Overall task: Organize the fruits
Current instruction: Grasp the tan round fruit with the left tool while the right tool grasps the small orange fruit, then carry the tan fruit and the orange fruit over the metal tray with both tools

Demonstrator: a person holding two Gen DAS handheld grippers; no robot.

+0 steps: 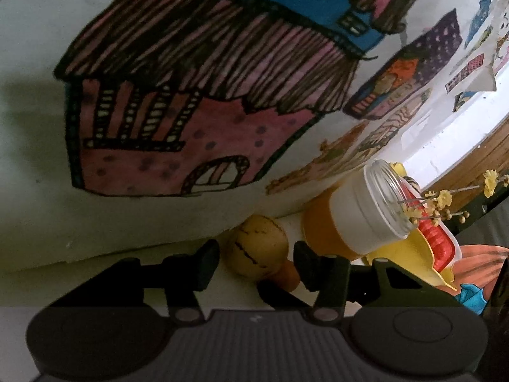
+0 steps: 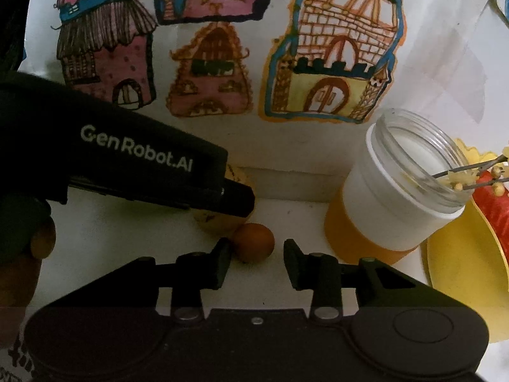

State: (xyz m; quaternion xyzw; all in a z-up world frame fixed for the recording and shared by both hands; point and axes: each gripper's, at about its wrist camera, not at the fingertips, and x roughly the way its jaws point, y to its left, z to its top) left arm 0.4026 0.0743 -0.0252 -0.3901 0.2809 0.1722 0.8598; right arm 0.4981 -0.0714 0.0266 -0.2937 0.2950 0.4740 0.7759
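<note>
Right wrist view shows white lettering, "GenRobot.AI", on the black casing of the left gripper (image 2: 237,199), which reaches over a round yellow fruit (image 2: 219,222) with dark streaks. Whether it grips cannot be told there. The left wrist view shows its fingers spread around that fruit (image 1: 259,250). The right gripper (image 2: 257,262) stands open around a small smooth orange fruit (image 2: 254,242), touching the yellow one. A ribbed glass jar (image 2: 397,191) with white and orange bands stands beside a yellow plate (image 2: 461,270).

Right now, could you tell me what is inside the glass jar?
Thin twigs with small yellow flowers poke from the jar mouth, leaning over its right rim. The visible inside looks otherwise empty; the white and orange sleeve hides the lower part and bottom.
</note>
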